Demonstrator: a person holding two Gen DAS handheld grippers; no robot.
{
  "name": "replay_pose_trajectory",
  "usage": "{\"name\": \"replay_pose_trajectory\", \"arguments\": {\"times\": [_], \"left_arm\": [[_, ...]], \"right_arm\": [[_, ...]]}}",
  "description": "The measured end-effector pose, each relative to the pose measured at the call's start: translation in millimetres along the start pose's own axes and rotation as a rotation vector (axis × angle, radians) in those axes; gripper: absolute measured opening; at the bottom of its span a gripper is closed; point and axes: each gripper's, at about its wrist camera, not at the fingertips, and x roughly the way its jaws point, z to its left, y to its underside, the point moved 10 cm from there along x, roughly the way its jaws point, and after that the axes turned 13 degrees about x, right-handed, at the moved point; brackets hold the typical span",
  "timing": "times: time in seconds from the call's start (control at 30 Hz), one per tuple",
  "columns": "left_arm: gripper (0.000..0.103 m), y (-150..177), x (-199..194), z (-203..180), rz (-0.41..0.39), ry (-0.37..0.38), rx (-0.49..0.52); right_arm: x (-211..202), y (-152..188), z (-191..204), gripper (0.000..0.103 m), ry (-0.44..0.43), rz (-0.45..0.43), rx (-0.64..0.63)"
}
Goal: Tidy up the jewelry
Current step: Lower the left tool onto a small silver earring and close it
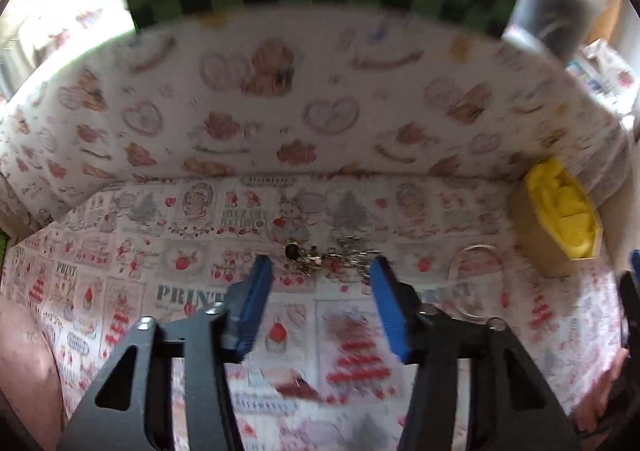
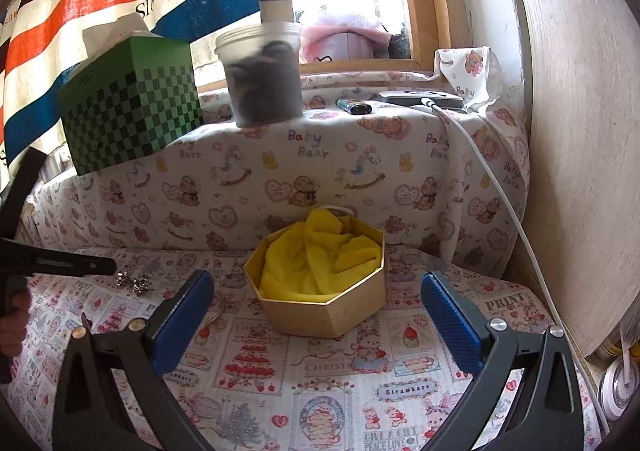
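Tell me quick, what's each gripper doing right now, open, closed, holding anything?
Left gripper: open, empty, jaws just short of the jewelry pile.
Right gripper: open wide, empty, facing the gold box.

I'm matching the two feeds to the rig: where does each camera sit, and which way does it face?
Left wrist: on the left gripper, looking forward along its open blue fingers at the jewelry pile.
Right wrist: on the right gripper, facing the gold octagonal box; the left gripper shows at far left.
Shared: jewelry pile, box, printed cloth, green checkered box.
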Motion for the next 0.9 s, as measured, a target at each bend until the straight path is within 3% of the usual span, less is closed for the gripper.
{"name": "replay_pose_trajectory", "arguments": {"times": [0.27,0.43,0.6,0.7,0.77,0.83,0.9], "left_arm": [[0.008,6.0,22.6,3.3,0.021,0.017,-0.019],[0.008,7.5,14.6,4.9,-0.01,0.001,-0.045],[0.007,17.9,-33.0,-6.1,-0.098,0.049,-0.025],[0.007,28.3,-60.6,-12.7,-0.172,0.076,-0.023],[0.007,32.0,-68.0,-14.3,-0.172,0.101,-0.018],[0.007,33.3,-73.3,-12.7,-0.175,0.128,-0.028],[0.007,31.7,-74.9,-3.1,-0.169,0.102,-0.04]], "right_arm": [[-1.8,1.7,7.1,0.103,0.0,-0.015,-0.046],[-3.1,1.6,7.1,0.103,-0.001,-0.021,-0.054],[-6.3,-1.4,0.7,0.103,0.015,0.012,-0.012],[-13.4,-4.2,6.0,0.103,-0.035,0.036,0.003],[-14.6,-6.1,10.1,0.103,-0.029,0.02,-0.028],[-6.2,-3.0,14.1,0.097,-0.011,0.052,-0.065],[2.6,2.6,16.3,0.089,-0.01,0.121,-0.052]]}}
